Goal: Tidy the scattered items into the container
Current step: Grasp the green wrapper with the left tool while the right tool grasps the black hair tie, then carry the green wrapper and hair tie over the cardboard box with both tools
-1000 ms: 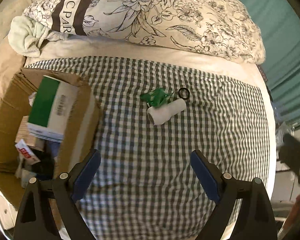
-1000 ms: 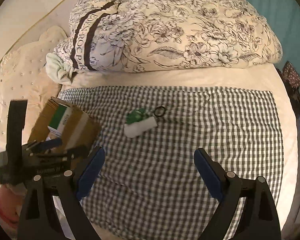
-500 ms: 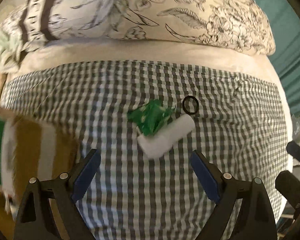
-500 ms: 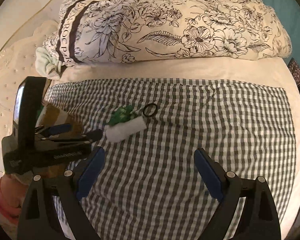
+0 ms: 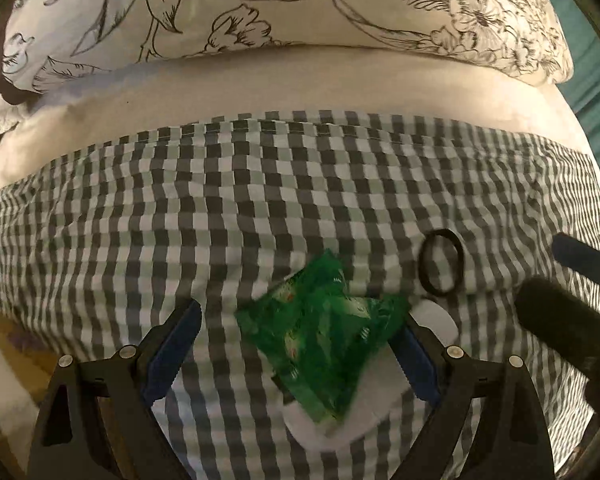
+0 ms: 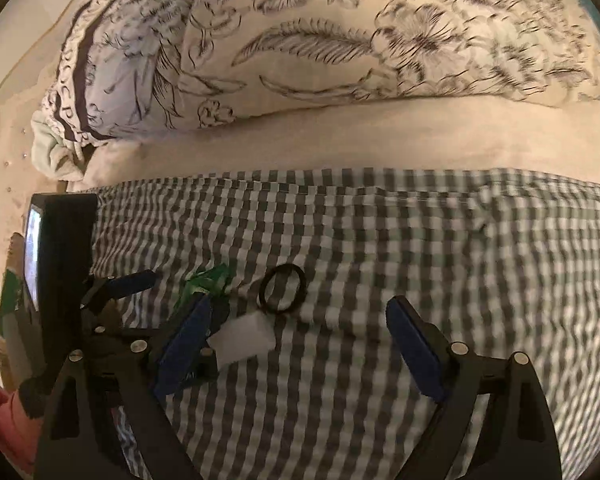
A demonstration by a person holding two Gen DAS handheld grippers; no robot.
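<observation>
1. Green packet (image 5: 320, 344) lies on the checked cloth (image 5: 260, 208) of the bed, on top of a white roll (image 5: 340, 420); both sit between the blue pads of the left gripper (image 5: 296, 344), packet roughly centred, nearer the right-hand pad.
2. Left gripper: jaws wide, pads not pressing on anything. Points steeply down at the cloth.
3. Right gripper (image 6: 300, 344): jaws wide, have just been closing a little, nothing pinched between them. The black ring (image 6: 282, 289) lies just ahead of its fingertips, slightly toward its left finger.
4. In the right wrist view the left gripper (image 6: 156, 292) sits directly to the left of the right one; the white roll (image 6: 244, 338) shows just inside the right gripper's left pad. The two tools are crowded.
5. Container: only a sliver of what looks like a brown box edge (image 5: 4, 340) shows to the far left of the left gripper; its opening is out of view.
6. Step in hand, judged: left takes the packet, right takes the ring.
7. To do it well:
   - lower the left gripper until the pads flank the packet body, not only its crinkled edge;
   - avoid catching the roll beneath, or the cloth;
   - close slowly, since the foil may slip;
   - keep the right gripper clear of the left finger while it settles over the ring.
</observation>
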